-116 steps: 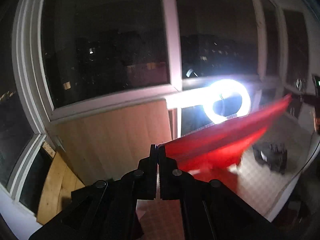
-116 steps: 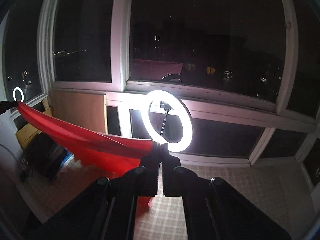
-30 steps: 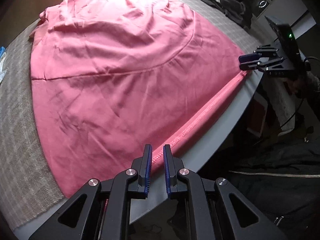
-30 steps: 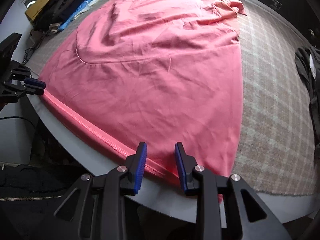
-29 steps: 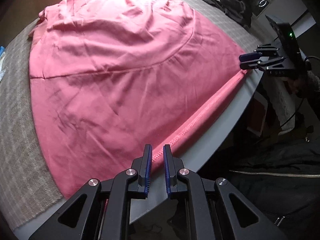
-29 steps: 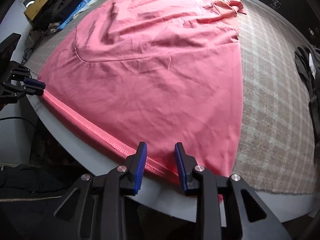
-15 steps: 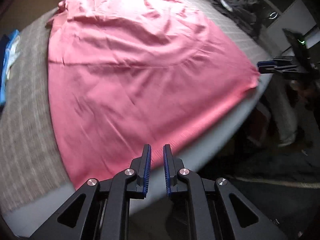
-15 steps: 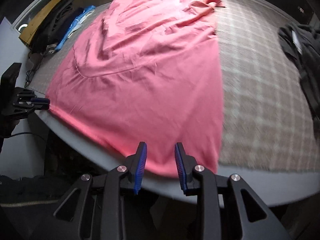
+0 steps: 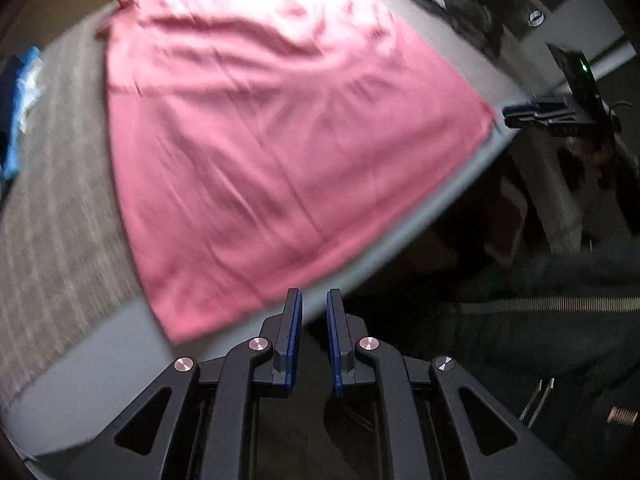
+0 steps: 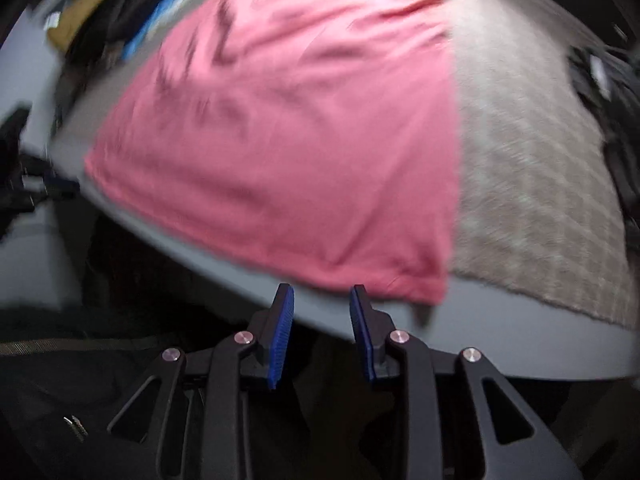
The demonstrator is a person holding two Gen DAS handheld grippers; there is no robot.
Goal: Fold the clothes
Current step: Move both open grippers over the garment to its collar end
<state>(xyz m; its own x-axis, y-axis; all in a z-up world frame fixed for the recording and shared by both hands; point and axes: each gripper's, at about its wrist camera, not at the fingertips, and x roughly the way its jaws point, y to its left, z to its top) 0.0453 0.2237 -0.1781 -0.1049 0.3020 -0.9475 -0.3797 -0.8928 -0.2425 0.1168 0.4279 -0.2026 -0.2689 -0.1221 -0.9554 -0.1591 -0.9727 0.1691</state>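
Plainly, the pink garment (image 9: 280, 152) lies spread flat on the checked cloth (image 9: 52, 208) that covers the table (image 9: 92, 376), hem along the near edge, its far end rumpled; both views are blurred, so fine creases are hard to read. No fold shows in it; it lies as one open sheet.

The left gripper (image 9: 313, 308) hangs just off the table edge near the hem's left corner, its jaws a narrow gap apart and holding nothing; the right gripper (image 10: 320, 304) sits likewise off the edge near the hem's right corner (image 10: 432, 292), jaws somewhat wider, also bare. In the left view the right gripper shows beside the garment's far corner, apart from the fabric.

As a judgement, the step in hand is the laying-out: the garment is flat and both tools are free of it. A fold would call for pinching two matching points of one edge, lifting evenly, and carrying them across so the edges meet; thin fabric such as this may sag or slide on the cloth, so the grips want to bite fabric only.
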